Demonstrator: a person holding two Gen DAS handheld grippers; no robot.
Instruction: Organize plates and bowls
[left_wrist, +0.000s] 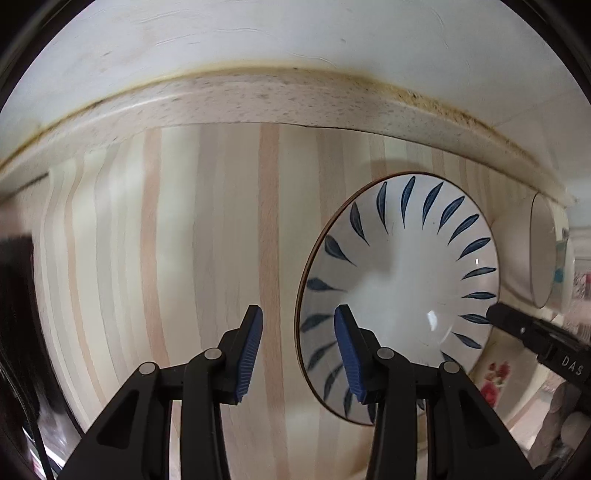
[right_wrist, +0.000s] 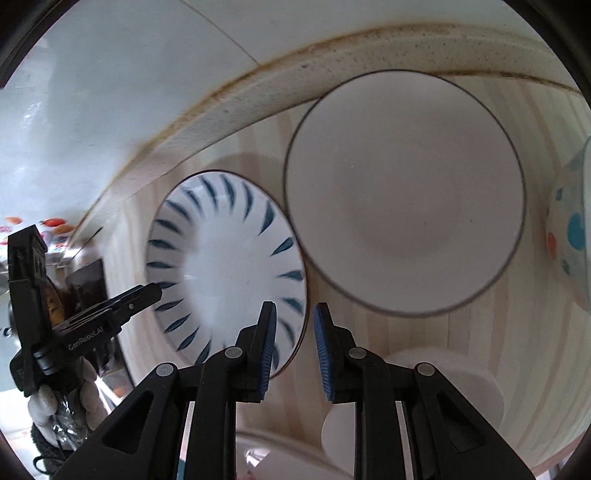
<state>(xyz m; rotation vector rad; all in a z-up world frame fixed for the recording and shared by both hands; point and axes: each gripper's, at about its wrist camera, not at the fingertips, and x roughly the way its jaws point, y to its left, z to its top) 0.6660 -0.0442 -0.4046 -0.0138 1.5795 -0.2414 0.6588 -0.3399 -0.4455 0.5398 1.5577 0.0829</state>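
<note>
A blue-leaf bowl (left_wrist: 399, 295) is shown resting on the striped wooden bench (left_wrist: 207, 240), near the speckled raised edge (left_wrist: 258, 99) at the wall. The left gripper (left_wrist: 298, 350) is held open, its jaws straddling the near-left rim of the bowl without closing on it: one blue pad lies over the bench, the other over the bowl's interior. In the right wrist view, the right gripper (right_wrist: 294, 350) is likewise open and empty, with one pad over the bowl's rim and the other over bare wood. A plain white plate (right_wrist: 404, 192) with a dark rim is seen just beside the bowl, its edge overlapping the bowl's. A dotted bowl (right_wrist: 570, 229) appears at the right margin, and a white round dish (right_wrist: 461, 384) lies beneath the right gripper.
</note>
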